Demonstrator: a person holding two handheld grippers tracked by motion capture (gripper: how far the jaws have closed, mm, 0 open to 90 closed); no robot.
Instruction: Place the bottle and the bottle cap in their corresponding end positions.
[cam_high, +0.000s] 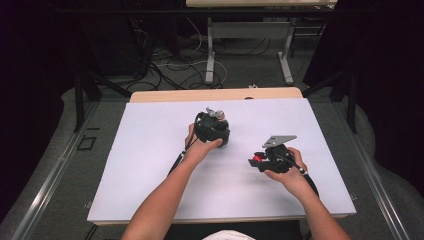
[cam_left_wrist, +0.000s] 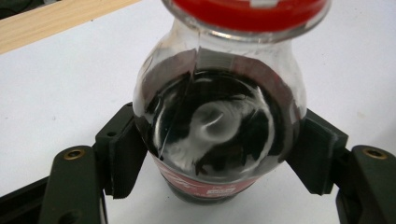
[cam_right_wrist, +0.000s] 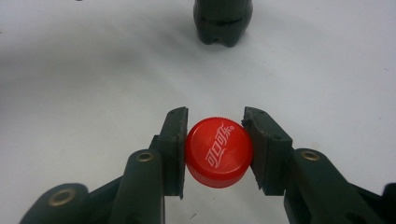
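A clear cola bottle (cam_left_wrist: 219, 107) holding dark liquid, with a red label low on it, stands upright on the white table (cam_high: 150, 170). My left gripper (cam_left_wrist: 220, 151) is shut on its rounded body, one pad on each side. In the high view the left gripper (cam_high: 212, 130) sits mid-table and covers the bottle. My right gripper (cam_right_wrist: 217, 135) is shut on a red screw cap (cam_right_wrist: 218, 151) with white lettering, held just above the table. In the high view the right gripper (cam_high: 257, 161) is right of the left one, with the cap (cam_high: 257, 158) at its tip. The bottle's base (cam_right_wrist: 223, 21) shows ahead in the right gripper view.
The white sheet covers the table, with a wooden strip (cam_high: 215, 94) bare along the far edge. Beyond it stand another table's legs (cam_high: 210, 55) and loose cables (cam_high: 170, 67) on the floor. Both forearms come in from the near edge.
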